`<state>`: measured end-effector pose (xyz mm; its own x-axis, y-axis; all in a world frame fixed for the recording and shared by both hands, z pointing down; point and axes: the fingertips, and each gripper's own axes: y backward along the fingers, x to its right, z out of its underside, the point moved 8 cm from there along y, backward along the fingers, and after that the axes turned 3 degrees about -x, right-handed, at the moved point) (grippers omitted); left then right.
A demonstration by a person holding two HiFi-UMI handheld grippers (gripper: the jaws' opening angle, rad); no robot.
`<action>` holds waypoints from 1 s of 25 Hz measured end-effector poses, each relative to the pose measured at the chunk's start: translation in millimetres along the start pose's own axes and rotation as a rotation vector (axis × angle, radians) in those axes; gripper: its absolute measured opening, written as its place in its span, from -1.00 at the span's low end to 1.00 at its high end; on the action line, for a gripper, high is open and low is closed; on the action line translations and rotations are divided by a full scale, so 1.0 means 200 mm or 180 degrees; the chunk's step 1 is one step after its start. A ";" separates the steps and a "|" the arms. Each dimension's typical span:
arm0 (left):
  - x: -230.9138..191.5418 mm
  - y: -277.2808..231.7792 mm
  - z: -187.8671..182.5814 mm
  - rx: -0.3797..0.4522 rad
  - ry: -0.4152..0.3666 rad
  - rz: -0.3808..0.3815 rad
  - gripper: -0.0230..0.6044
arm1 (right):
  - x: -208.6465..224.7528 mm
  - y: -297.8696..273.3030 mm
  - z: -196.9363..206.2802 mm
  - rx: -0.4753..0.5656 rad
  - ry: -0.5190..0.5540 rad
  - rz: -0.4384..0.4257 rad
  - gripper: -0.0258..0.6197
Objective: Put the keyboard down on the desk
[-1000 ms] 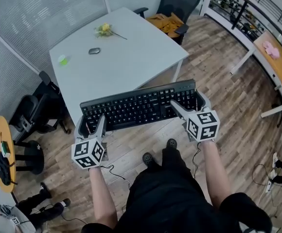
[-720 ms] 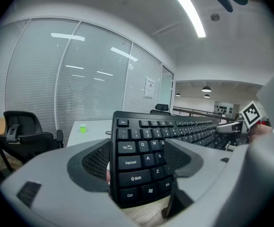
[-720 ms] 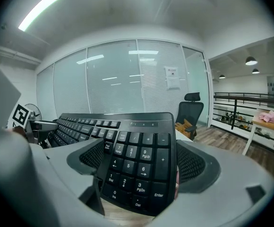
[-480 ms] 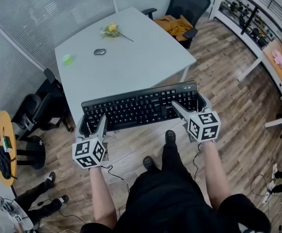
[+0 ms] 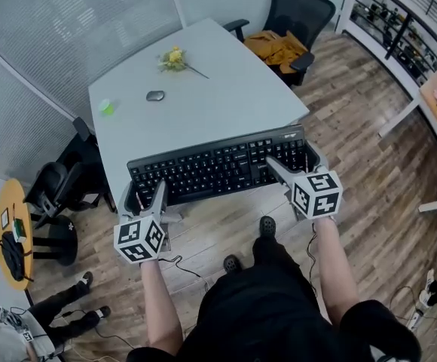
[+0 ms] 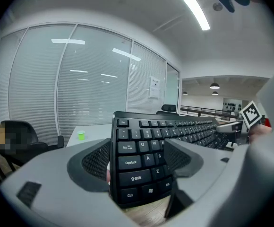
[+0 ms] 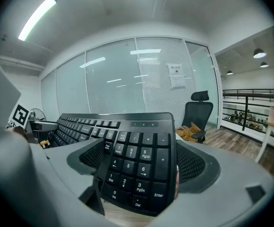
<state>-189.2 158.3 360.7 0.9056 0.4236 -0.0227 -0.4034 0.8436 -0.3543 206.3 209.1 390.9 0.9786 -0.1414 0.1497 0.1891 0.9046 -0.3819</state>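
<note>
A black keyboard (image 5: 218, 166) hangs in the air at the near edge of the white desk (image 5: 203, 104), held at both ends. My left gripper (image 5: 145, 199) is shut on its left end, over the Ctrl and Shift keys (image 6: 137, 174). My right gripper (image 5: 290, 170) is shut on its right end, over the number pad (image 7: 139, 171). The keyboard's far edge overlaps the desk's near edge in the head view; its near part is over the wooden floor. Whether it touches the desk cannot be told.
On the desk lie a grey mouse (image 5: 155, 96), a small green cup (image 5: 107, 107) and a yellow flower (image 5: 175, 59). A black chair (image 5: 297, 13) with brown paper stands at the far right corner, another black chair (image 5: 56, 191) at the left. A round orange table (image 5: 11, 232) stands far left.
The person has stepped forward towards the desk with the keyboard; the desk has slid nearer and to the right in the head view. Both grippers keep their hold.
</note>
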 end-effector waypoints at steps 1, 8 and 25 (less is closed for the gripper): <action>0.01 -0.01 0.00 0.0011 -0.0011 -0.0014 0.16 | 0.01 -0.01 0.01 0.0010 -0.0005 -0.0019 0.55; 0.22 -0.30 -0.19 -0.0014 0.0072 -0.0229 0.15 | 0.40 -0.25 -0.23 -0.0049 0.0066 -0.0235 0.55; 0.28 -0.43 -0.05 -0.0292 0.0404 -0.0676 0.15 | 0.55 -0.62 -0.23 -0.0459 0.0228 -0.0687 0.55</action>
<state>-102.0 106.0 381.6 0.9802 0.1904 -0.0538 -0.1942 0.8733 -0.4469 294.5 62.5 412.1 0.9167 -0.3574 0.1787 0.3985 0.7847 -0.4748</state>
